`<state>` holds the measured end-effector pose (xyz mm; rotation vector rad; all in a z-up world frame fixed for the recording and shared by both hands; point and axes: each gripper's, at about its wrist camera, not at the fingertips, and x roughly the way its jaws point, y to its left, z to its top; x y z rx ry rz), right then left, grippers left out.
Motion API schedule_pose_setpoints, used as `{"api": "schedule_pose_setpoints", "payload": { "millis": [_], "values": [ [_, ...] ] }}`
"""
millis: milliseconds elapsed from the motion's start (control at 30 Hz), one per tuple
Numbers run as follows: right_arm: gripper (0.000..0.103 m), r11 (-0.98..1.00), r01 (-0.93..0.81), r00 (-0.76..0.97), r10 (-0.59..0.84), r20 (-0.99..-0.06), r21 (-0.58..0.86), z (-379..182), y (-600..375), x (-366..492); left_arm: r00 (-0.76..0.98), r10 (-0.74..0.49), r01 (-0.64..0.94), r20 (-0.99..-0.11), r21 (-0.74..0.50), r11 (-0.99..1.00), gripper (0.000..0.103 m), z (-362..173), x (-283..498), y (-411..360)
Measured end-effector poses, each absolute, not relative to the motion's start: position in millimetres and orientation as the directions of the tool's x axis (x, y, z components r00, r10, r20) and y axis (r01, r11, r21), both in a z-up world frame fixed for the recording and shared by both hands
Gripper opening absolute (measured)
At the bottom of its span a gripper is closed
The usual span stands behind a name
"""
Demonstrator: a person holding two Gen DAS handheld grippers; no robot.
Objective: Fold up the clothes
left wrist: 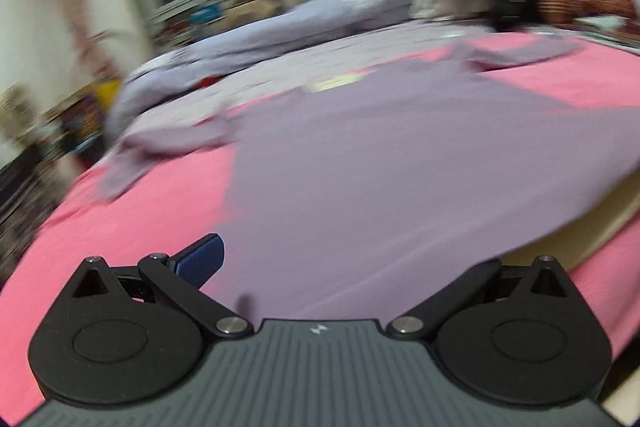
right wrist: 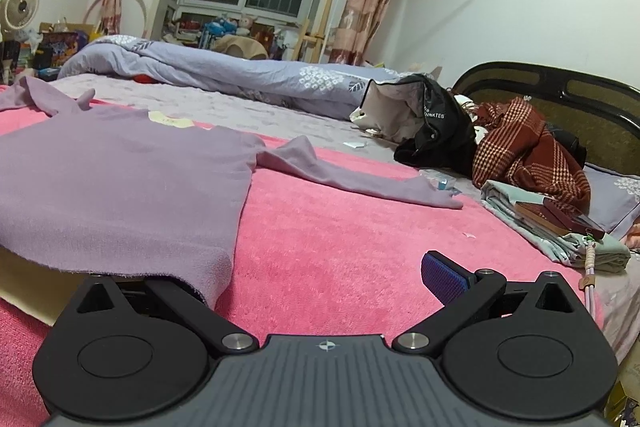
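Note:
A lilac long-sleeved top lies flat on a pink blanket, sleeves spread to both sides. My left gripper is open at the hem; its left blue pad shows and the cloth hides the right finger. In the right wrist view the top lies at the left, one sleeve stretched right. My right gripper is open at the hem's right corner; its right blue pad is bare and the cloth covers the left finger.
A grey-blue duvet lies bunched along the far side of the bed. A black jacket, a red plaid garment and folded pale green cloth lie near the headboard. A cream board sticks out under the top.

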<state>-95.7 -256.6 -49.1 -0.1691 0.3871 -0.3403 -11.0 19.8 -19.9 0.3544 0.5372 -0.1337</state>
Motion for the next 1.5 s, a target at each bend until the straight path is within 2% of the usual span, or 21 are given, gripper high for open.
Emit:
{"api": "schedule_pose_setpoints", "payload": {
  "millis": [100, 133, 267, 367, 433, 533, 600, 633, 700, 800, 1000, 1067, 1167, 1267, 1333, 1400, 1500],
  "values": [
    [0.103, 0.927, 0.292, 0.869, -0.359, -0.340, -0.234, -49.5, -255.3, -95.8, 0.844, 0.132, 0.037, -0.521, 0.302, 0.953, 0.103, -27.7, -5.1, 62.1],
    [0.103, 0.926, 0.291, 0.867, -0.361, -0.343, -0.239, -50.1, -254.6, -95.3, 0.837, 0.149, 0.003, -0.526, 0.277, 0.961, 0.103, -29.3, -4.1, 73.0],
    [0.103, 0.916, 0.295, 0.851, -0.381, -0.363, -0.270, -53.5, -253.5, -90.2, 0.823, 0.118, -0.062, -0.556, 0.118, 0.991, 0.103, -31.7, -4.4, 109.7],
    [0.103, 0.907, 0.306, 0.847, -0.398, -0.352, -0.290, -48.1, -256.9, -84.2, 0.839, 0.153, -0.068, -0.523, 0.178, 0.982, 0.103, -23.4, -2.8, 108.7],
    [0.103, 0.899, 0.311, 0.864, -0.403, -0.303, -0.308, -31.4, -262.0, -75.8, 0.865, 0.158, -0.062, -0.476, 0.211, 0.975, 0.103, -5.7, 5.2, 107.8],
    [0.103, 0.898, 0.340, 0.902, -0.395, -0.175, -0.279, 15.1, -268.7, -69.4, 0.916, 0.121, -0.065, -0.383, 0.155, 0.986, 0.103, 44.5, 14.9, 114.5],
    [0.103, 0.898, 0.357, 0.917, -0.389, -0.087, -0.258, 46.1, -273.1, -65.1, 0.944, 0.114, -0.068, -0.311, 0.157, 0.985, 0.103, 72.7, 10.6, 114.4],
    [0.103, 0.896, 0.359, 0.918, -0.389, -0.074, -0.260, 51.1, -273.7, -67.9, 0.950, 0.116, -0.067, -0.289, 0.174, 0.982, 0.103, 79.1, 6.8, 113.1],
    [0.103, 0.892, 0.359, 0.917, -0.392, -0.077, -0.275, 51.7, -273.4, -77.9, 0.951, 0.121, -0.057, -0.284, 0.222, 0.973, 0.103, 77.9, -1.4, 109.6],
    [0.103, 0.891, 0.321, 0.888, -0.402, -0.226, -0.322, 16.3, -279.1, -100.1, 0.926, 0.107, -0.012, -0.362, 0.255, 0.967, 0.103, 53.1, -20.0, 108.3],
    [0.103, 0.887, 0.258, 0.822, -0.410, -0.396, -0.382, -30.9, -283.8, -100.7, 0.924, 0.099, -0.013, -0.369, 0.229, 0.973, 0.103, 65.1, -11.8, 104.1],
    [0.103, 0.883, 0.261, 0.842, -0.406, -0.356, -0.389, -12.8, -281.2, -76.9, 0.924, 0.096, -0.013, -0.371, 0.220, 0.976, 0.103, 69.1, -9.0, 102.6],
    [0.103, 0.876, 0.297, 0.886, -0.402, -0.233, -0.381, 32.5, -276.2, -50.6, 0.923, 0.092, -0.014, -0.374, 0.206, 0.978, 0.103, 75.1, -4.9, 100.5],
    [0.103, 0.888, 0.296, 0.902, -0.381, -0.203, -0.352, 49.3, -280.2, -61.3, 0.964, 0.093, -0.040, -0.248, 0.208, 0.977, 0.103, 113.6, -9.9, 101.6],
    [0.103, 0.896, 0.294, 0.912, -0.367, -0.183, -0.332, 60.4, -282.9, -68.4, 0.972, 0.069, -0.023, -0.226, 0.199, 0.980, 0.103, 121.1, -17.8, 106.0],
    [0.103, 0.904, 0.292, 0.921, -0.354, -0.162, -0.313, 71.6, -285.5, -75.6, 0.958, 0.051, 0.006, -0.283, 0.194, 0.981, 0.103, 105.0, -28.0, 111.0],
    [0.103, 0.908, 0.217, 0.882, -0.340, -0.326, -0.359, 23.9, -290.7, -97.6, 0.896, 0.029, 0.059, -0.444, 0.183, 0.981, 0.103, 62.5, -43.2, 117.5]
  ]
}}
